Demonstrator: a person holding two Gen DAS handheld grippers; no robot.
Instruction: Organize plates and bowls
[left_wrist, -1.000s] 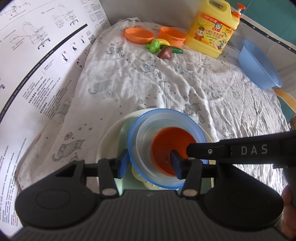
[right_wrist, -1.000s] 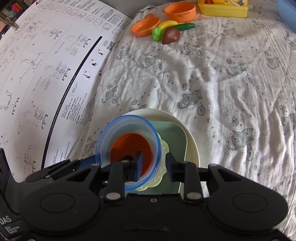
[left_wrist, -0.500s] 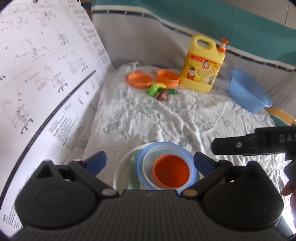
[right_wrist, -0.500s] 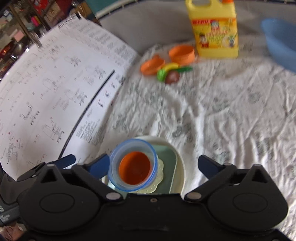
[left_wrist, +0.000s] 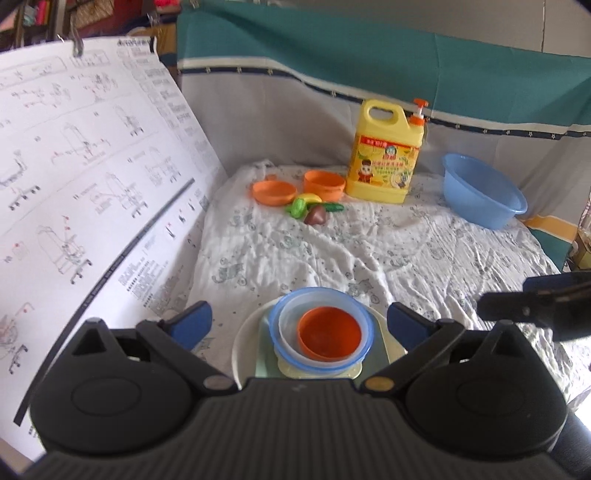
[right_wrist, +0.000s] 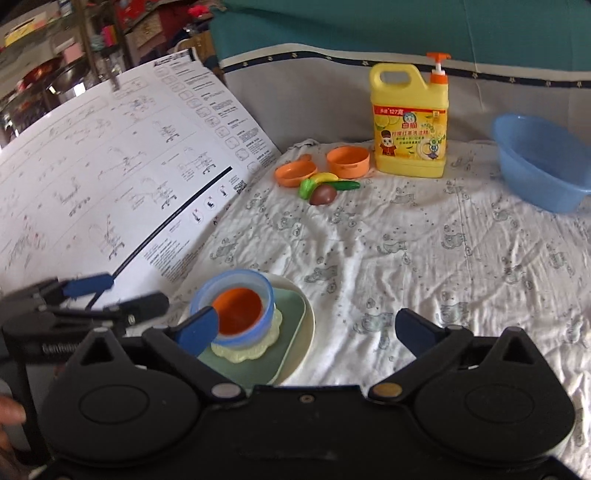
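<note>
A stack sits at the near edge of the cloth: a cream round plate (left_wrist: 242, 345) (right_wrist: 308, 314), a green square plate (right_wrist: 291, 317), a pale yellow scalloped dish (right_wrist: 271, 339), a blue-rimmed clear bowl (left_wrist: 286, 306) (right_wrist: 236, 277) and an orange bowl (left_wrist: 328, 338) (right_wrist: 238, 308) inside it. My left gripper (left_wrist: 299, 323) is open, back from and above the stack, holding nothing. My right gripper (right_wrist: 306, 328) is open too, to the right of the stack; its left fingertip (right_wrist: 197, 328) overlaps the bowl in view. Each gripper shows at the edge of the other's view.
At the back stand a yellow detergent jug (left_wrist: 386, 166), a blue basin (left_wrist: 484, 194), an orange toy pan (left_wrist: 273, 192), an orange toy pot (left_wrist: 324, 184) and toy vegetables (left_wrist: 314, 210). A large printed sheet (left_wrist: 92, 206) slopes up on the left. Rumpled white cloth (right_wrist: 424, 251) covers the surface.
Both grippers let go of the blue-rimmed bowl's rim, opened wide, and drew back and up. The stack stayed in place and looks smaller now.
</note>
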